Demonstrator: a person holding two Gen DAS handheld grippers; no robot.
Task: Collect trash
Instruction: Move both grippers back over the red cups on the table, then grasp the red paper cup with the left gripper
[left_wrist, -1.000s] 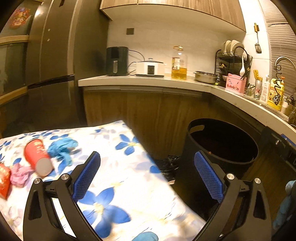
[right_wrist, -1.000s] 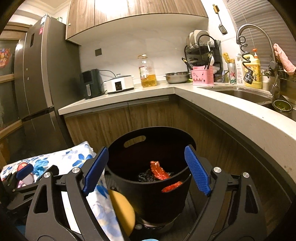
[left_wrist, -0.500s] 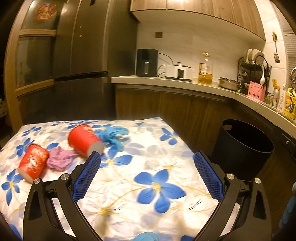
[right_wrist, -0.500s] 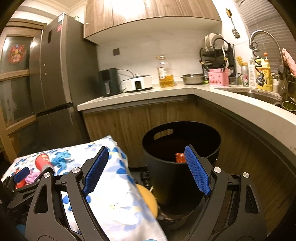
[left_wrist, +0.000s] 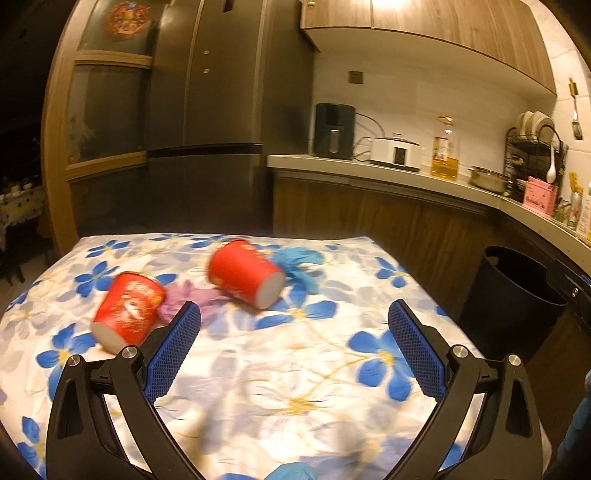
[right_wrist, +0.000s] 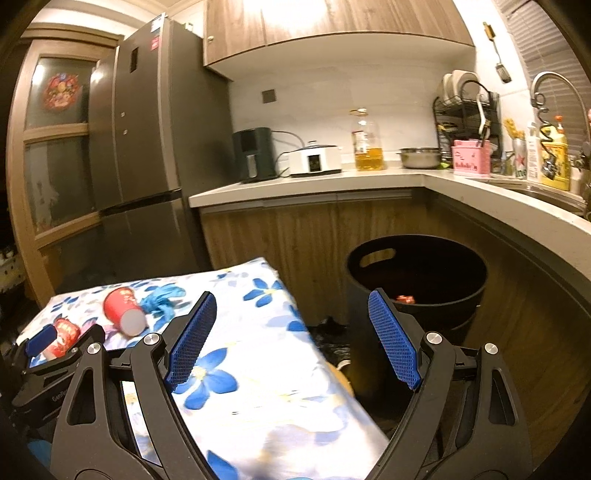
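Swinging from the black bin (left_wrist: 517, 295), my spread, empty left gripper (left_wrist: 295, 354) now faces the light, crushable red paper cup (left_wrist: 245, 273); I'd pinch its sidewall gently.

The left wrist view looks low across the floral table (left_wrist: 303, 373) toward the fridge (left_wrist: 207, 110). The right wrist view, from the table's (right_wrist: 266, 384) right edge, faces the bin (right_wrist: 417, 280) and counter (right_wrist: 306, 184). Both share table, bin (left_wrist: 517, 299), counter (left_wrist: 388, 173).
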